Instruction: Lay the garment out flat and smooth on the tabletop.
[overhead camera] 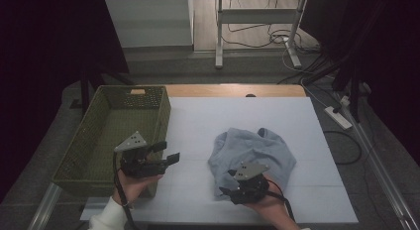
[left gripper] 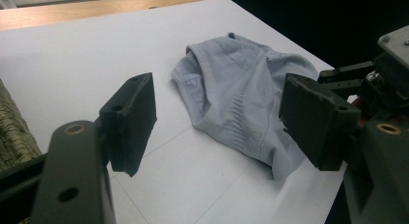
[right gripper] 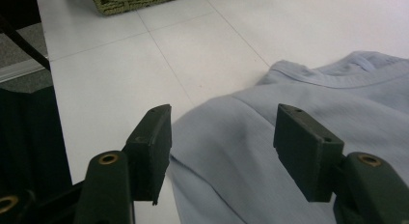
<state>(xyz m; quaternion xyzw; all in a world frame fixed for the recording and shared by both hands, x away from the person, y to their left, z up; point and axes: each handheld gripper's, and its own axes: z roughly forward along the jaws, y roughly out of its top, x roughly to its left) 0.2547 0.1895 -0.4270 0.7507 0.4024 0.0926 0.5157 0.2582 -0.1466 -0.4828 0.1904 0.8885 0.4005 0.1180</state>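
High view first: a pale blue-grey garment (overhead camera: 253,153) lies crumpled on the white table (overhead camera: 223,116), a little toward four o'clock from the table's middle, and it is resting flat, not lifted. At nine o'clock of the table sits an olive woven basket (overhead camera: 79,155), long side running front to back, its near right corner just beside the left gripper (overhead camera: 167,152). What shows of the basket's floor is bare weave; its near end is hidden behind the hand, so I cannot tell what lies there.

That left gripper hangs at the basket's near right corner, pointing toward three o'clock at the garment, jaws standing wide with nothing between them. From the left gripper view, the two black pads frame the garment (left gripper: 241,98) well beyond them, and a sliver of basket (left gripper: 14,132) shows at nine o'clock.

Over to the right gripper (overhead camera: 227,182), at the garment's six o'clock edge. Its jaws are spread apart, and the pads press on nothing. In the right gripper view the cloth (right gripper: 270,151) runs under and between the two pads, ribbed hem toward one o'clock, neither pad clamping it. A corner of the basket (right gripper: 140,1) peeks in at twelve o'clock, well apart from the garment, white table between them.
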